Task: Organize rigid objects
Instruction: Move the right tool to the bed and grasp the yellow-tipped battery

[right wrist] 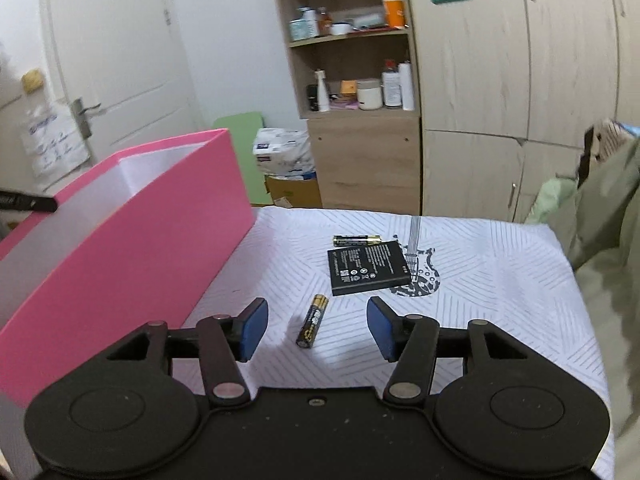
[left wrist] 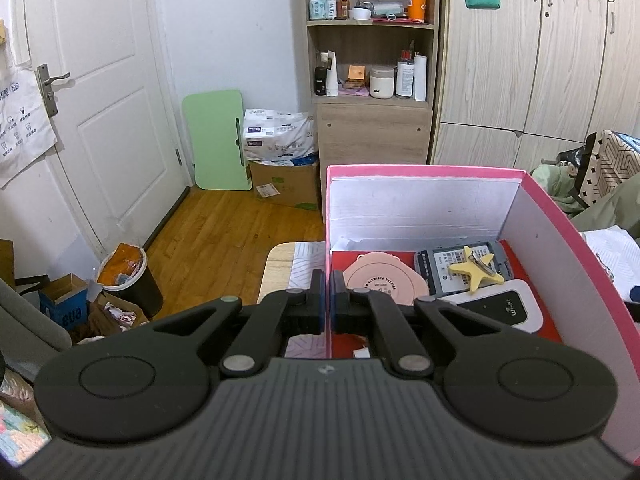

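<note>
Battery (right wrist: 312,321), the nearer cylindrical one, lies on the patterned cloth (right wrist: 500,280) between the wide-spread pads of the right gripper (right wrist: 317,329), untouched, near the pink box (right wrist: 132,240). Closing off-centre could roll it toward the desk's near edge. The left gripper (left wrist: 327,302) pinches the box's left wall.

White panelled door (left wrist: 100,92) at left, tote bag (left wrist: 22,128) hanging beside it. Green folding board (left wrist: 216,142) leans on the wall, next to a cardboard carton (left wrist: 286,184) with a tissue pack (left wrist: 280,134) on top. Open wooden shelf (left wrist: 370,40) holds bottles and jars. Wardrobe (left wrist: 520,60) on the right. Waste bin (left wrist: 128,276) on the wood floor.
</note>
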{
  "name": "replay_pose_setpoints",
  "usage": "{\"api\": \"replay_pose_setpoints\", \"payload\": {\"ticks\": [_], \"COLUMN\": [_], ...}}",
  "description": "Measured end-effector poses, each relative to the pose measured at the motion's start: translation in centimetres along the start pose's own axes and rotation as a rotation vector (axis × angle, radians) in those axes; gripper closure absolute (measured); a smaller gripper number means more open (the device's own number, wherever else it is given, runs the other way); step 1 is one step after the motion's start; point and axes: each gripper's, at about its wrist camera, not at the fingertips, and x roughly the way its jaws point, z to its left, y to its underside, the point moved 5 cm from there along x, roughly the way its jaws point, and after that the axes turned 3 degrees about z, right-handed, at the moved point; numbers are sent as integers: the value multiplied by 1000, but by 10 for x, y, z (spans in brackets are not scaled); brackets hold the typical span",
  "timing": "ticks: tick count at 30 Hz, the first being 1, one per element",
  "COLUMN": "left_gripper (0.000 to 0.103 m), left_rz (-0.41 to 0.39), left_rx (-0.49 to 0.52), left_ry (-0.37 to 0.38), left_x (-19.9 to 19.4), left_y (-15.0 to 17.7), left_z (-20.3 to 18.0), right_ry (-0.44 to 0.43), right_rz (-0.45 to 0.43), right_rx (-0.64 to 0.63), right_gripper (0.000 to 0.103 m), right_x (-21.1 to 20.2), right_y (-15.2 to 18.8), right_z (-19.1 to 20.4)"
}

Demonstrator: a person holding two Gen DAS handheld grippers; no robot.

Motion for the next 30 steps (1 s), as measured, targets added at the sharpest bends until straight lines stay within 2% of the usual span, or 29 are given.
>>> {"api": "replay_pose_setpoints", "payload": {"ticks": [3, 7, 9, 11, 14, 24, 30], "left_gripper": [101, 101, 101, 101, 101, 101, 101], "left_rz": [0, 7, 7, 7, 7, 6, -2], "left_rx": [-6, -9, -11, -18, -22, -21, -14], "left_ry": [3, 4, 6, 12, 16, 14, 16], "left_x": [0, 1, 1, 1, 1, 1, 1], "left_y": [0, 1, 0, 0, 0, 1, 1], "left_z": [1, -1, 0, 1, 2, 1, 1], "right_ry": [14, 1, -19, 2, 57, 41, -28], "right_rz": [-10, 56, 80, 97, 112, 87, 41], "right_rx": [40, 73, 103, 89, 27, 50, 30], "right_gripper": [43, 44, 53, 61, 91, 91, 91], "right_x": [7, 22, 27, 32, 39, 26, 1], "right_y": [-2, -1, 0, 1, 3, 2, -17], "right_z": [-3, 0, 1, 4, 9, 12, 29]}}
